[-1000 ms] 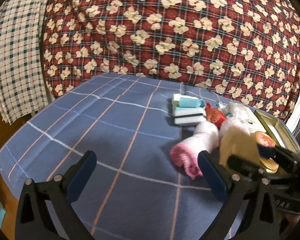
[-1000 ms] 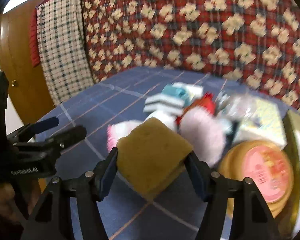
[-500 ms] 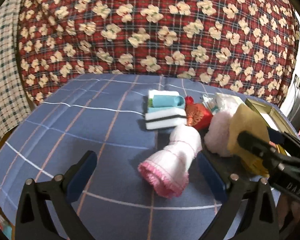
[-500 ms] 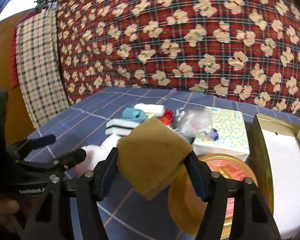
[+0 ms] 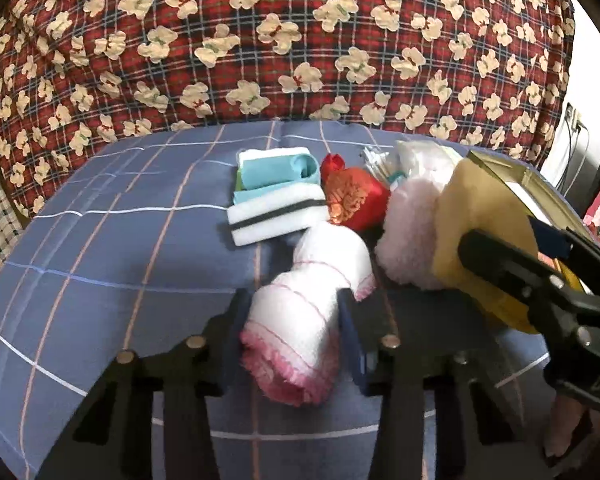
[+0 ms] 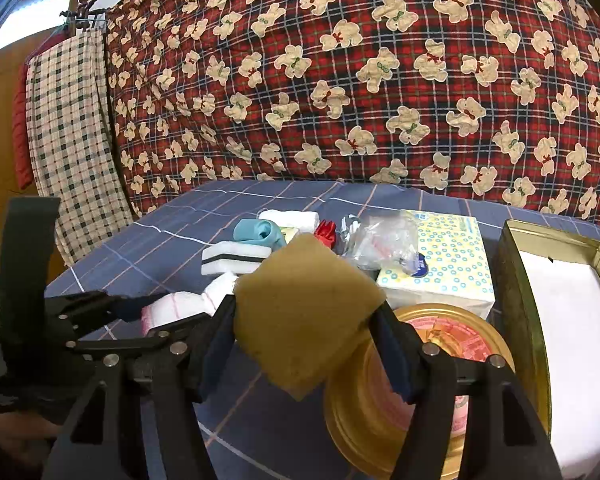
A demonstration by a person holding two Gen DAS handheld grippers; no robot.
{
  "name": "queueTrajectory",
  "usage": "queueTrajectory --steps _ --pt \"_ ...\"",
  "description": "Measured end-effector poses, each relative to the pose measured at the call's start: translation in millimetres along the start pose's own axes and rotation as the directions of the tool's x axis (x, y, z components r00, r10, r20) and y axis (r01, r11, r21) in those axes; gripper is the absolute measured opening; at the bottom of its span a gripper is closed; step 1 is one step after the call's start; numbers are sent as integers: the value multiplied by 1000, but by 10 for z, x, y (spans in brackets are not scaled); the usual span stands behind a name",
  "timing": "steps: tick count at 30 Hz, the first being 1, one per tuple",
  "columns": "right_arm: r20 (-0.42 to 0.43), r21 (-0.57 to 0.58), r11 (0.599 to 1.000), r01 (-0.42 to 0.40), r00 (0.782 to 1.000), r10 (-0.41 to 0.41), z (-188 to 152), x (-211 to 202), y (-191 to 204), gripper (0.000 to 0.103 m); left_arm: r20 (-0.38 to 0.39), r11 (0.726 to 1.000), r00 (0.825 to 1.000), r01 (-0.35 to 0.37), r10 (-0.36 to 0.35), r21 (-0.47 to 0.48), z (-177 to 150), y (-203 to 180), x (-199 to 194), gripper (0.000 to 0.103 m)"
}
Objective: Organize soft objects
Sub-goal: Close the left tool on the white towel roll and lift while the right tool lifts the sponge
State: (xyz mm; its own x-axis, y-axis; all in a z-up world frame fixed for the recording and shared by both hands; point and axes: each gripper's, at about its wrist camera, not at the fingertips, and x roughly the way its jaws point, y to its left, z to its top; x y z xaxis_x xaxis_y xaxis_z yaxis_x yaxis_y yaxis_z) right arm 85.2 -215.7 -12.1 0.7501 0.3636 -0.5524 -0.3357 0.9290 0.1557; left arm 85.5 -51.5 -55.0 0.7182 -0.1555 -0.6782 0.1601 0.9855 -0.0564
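The left gripper [image 5: 294,320] is sitting low in the centre of the left wrist view, and its jaws have just been closing around the rolled white towel [image 5: 300,320] with the pink fringe; the pads are now pressing on both sides of the roll, which is still lying on the blue cover [image 5: 100,260]. The right gripper [image 6: 306,332] is clamping the tan sponge [image 6: 304,312] in the lower middle of its own view, holding it clear of the cover and just in front of the round gold tin [image 6: 440,380].

Judging by how things are lying, the sorting is only getting under way. To the right edge of the right wrist view the rectangular gold box [image 6: 516,280] is standing open with only a white lining showing; nothing soft appears inside it yet. The rest of the pile is waiting in the middle of the frame: the white sponge [image 5: 276,216] with a dark stripe, the teal roll [image 5: 280,170], the red pouch [image 5: 354,200], the fluffy pink piece [image 5: 408,236], a clear bag [image 6: 380,244] and the tissue pack [image 6: 448,264]. Two items are in hand; where they belong is not evident, though the open box seems the likely place.
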Motion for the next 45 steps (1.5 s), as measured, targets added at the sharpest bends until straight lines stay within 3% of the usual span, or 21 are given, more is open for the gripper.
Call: queueTrajectory --steps 3,11,20,26,31,36,45 --pt "3 -2 1000 1 1000 -1 -3 7 -3 68 10 1000 1000 16 -16 2 0 -14 -15 29" --pt "33 -4 1000 -22 999 22 1 -21 1 68 67 999 997 32 -30 -38 -53 29 -105 21" --pt "85 -64 998 -20 996 26 -6 -96 104 68 188 996 981 49 -35 -73 -99 110 -303 21" --pt "81 -73 997 -16 996 22 4 -65 136 68 186 994 981 72 -55 -84 -17 135 -291 21" --pt "106 -53 999 -11 994 16 36 -61 98 68 268 998 964 13 2 -57 37 68 -428 21" --pt "150 -64 998 4 989 6 69 -70 113 68 272 997 962 4 15 -71 93 81 -357 21" --pt "151 -48 998 31 988 -24 159 70 74 68 292 996 956 -5 31 -90 141 65 -290 21"
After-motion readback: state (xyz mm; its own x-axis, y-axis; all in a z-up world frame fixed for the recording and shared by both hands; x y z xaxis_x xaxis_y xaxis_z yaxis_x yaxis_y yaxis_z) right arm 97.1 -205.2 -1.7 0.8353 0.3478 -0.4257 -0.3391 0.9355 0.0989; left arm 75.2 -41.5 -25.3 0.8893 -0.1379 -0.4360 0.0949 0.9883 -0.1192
